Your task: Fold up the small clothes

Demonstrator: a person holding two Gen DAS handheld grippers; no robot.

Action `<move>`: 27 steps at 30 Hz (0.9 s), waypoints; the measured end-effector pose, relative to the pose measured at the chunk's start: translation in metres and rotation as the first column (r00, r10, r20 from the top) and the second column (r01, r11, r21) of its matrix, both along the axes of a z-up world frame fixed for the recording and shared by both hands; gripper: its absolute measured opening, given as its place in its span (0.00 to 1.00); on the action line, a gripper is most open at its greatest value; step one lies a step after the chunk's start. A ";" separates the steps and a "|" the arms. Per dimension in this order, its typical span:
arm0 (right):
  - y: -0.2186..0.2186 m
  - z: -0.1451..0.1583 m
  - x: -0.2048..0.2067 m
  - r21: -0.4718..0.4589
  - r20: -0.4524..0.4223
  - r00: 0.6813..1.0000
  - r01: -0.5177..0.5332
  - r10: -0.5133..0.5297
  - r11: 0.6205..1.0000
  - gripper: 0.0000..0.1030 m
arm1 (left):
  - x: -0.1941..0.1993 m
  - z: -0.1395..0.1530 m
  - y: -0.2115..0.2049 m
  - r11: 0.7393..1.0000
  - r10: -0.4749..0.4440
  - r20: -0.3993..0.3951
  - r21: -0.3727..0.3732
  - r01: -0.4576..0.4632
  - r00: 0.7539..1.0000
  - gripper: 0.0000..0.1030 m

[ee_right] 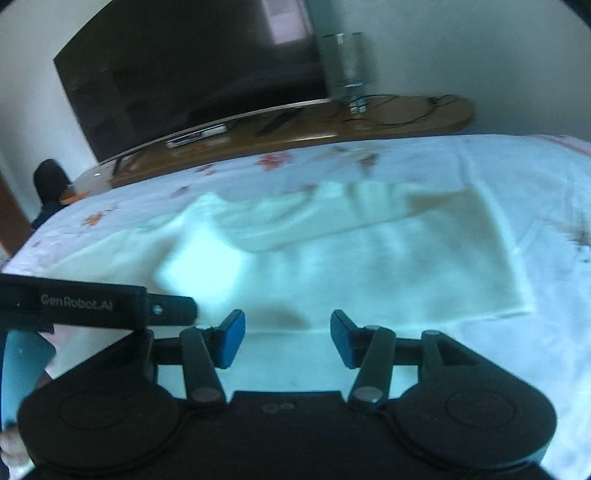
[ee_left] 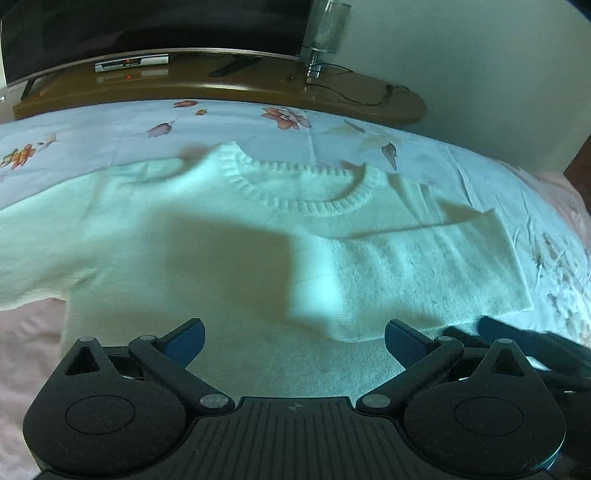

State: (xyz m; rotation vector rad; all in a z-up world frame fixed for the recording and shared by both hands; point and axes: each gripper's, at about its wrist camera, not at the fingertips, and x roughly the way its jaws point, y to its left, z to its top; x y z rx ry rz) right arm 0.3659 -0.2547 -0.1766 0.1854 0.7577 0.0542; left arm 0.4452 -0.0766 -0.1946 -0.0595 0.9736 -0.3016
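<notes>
A small white knit sweater (ee_left: 192, 258) lies flat on the bed, its ribbed round collar (ee_left: 306, 195) at the far side. Its right sleeve (ee_left: 424, 266) is folded inward across the body. My left gripper (ee_left: 294, 343) is open and empty, hovering over the sweater's lower body. My right gripper (ee_right: 287, 338) is open and empty above the sweater (ee_right: 369, 258) near its lower right part. The left gripper's black body (ee_right: 92, 304) shows at the left of the right wrist view, and the right gripper's edge (ee_left: 524, 343) shows at the right of the left wrist view.
The bed has a pale blue floral sheet (ee_left: 110, 125). Behind it stands a wooden shelf (ee_left: 236, 85) with a set-top box (ee_left: 131, 63), a remote (ee_left: 231, 67), a glass lamp (ee_left: 325, 29) and cables. A dark TV (ee_right: 184, 74) hangs above.
</notes>
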 end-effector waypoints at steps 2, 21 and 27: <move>-0.013 0.000 -0.008 -0.027 0.004 0.999 0.034 -0.034 0.999 0.51 | 0.002 -0.007 -0.002 1.000 0.011 -0.008 -0.006 -0.011 1.000 1.00; -0.046 -0.011 -0.027 -0.037 0.020 0.995 0.101 -0.101 0.994 0.58 | 0.003 -0.042 0.032 0.870 0.236 -0.084 -0.425 -0.249 0.968 0.44; -0.051 -0.013 -0.029 -0.091 0.027 0.991 0.131 -0.129 0.987 0.58 | 0.011 -0.046 0.024 0.846 0.256 -0.053 -0.470 -0.251 0.965 0.44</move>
